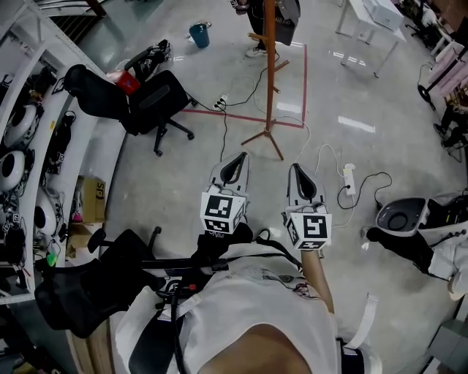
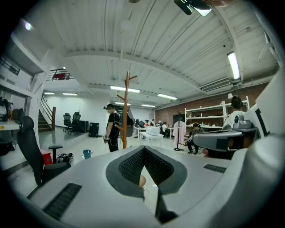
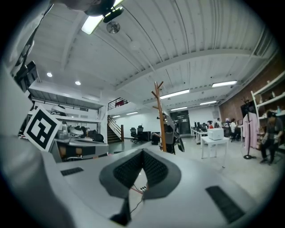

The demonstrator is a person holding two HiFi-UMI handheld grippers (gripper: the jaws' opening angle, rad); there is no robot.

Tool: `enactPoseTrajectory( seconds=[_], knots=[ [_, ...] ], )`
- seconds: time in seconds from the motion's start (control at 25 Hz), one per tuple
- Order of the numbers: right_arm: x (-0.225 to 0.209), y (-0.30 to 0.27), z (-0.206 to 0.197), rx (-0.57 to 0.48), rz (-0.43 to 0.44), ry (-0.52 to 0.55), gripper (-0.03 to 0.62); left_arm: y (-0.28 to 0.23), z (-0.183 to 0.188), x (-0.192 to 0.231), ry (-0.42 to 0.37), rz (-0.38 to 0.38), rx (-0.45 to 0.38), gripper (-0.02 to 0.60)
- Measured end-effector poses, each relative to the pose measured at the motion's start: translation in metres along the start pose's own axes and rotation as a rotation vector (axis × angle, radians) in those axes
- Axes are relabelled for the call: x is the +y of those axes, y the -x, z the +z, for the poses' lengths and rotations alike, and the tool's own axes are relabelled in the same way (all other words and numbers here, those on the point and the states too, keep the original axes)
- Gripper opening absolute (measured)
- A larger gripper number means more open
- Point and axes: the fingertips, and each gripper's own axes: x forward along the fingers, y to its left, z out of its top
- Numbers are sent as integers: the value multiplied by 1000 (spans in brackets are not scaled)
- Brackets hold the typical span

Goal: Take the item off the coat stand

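Observation:
A tall wooden coat stand rises from the grey floor some way ahead of me. A dark item hangs near its top, and a person in black stands just behind it. My left gripper and right gripper are held side by side in front of my chest, pointing at the stand and well short of it. Both are shut with nothing between the jaws. The left gripper view shows the stand beyond the left gripper. The right gripper view shows the stand and the item beyond the right gripper.
A black office chair stands left of the stand, and another chair is close at my left. Red floor tape frames the stand, with cables and a power strip on the floor. A blue bucket and white tables lie beyond.

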Motion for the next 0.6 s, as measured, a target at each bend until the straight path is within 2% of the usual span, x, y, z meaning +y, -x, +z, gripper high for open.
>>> enactPoseTrajectory(
  seconds=[0.28, 0.6],
  knots=[
    [-2, -35, -3, 14, 33, 13, 5, -29, 0, 14, 7, -1, -2, 5],
    [-25, -110, 1, 19, 18, 25, 5, -100, 15, 52, 12, -39, -26, 5]
  ],
)
